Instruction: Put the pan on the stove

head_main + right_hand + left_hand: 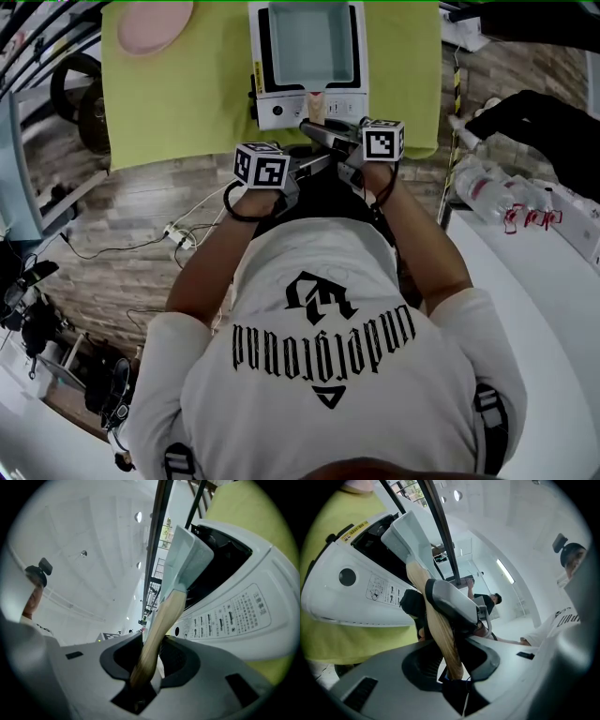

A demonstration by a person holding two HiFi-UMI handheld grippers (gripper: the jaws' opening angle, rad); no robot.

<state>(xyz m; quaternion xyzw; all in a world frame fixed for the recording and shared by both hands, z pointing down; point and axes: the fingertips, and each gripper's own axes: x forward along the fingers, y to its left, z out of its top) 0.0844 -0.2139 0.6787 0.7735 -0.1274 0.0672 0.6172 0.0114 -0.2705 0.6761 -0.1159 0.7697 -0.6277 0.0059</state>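
Pointing at person (347, 375): pan (311, 42) handle (319, 105) | left tongs (452, 660), right tongs (146, 660) clamping it

We look down on a floor of wood-look planks (141, 192), with a yellow-green cloth (187, 103) spread flat beyond it. A white power strip (176, 234) with thin cables lies on the floor just beside the cloth's near edge. At our right stands a white counter (553, 319) carrying clear plastic bottles (492, 192), and dark equipment (28, 309) crowds the left. Overhead we find a white ceiling (93, 536) with round lamps (138, 516), a long strip light (504, 571) and a black pole (440, 531).
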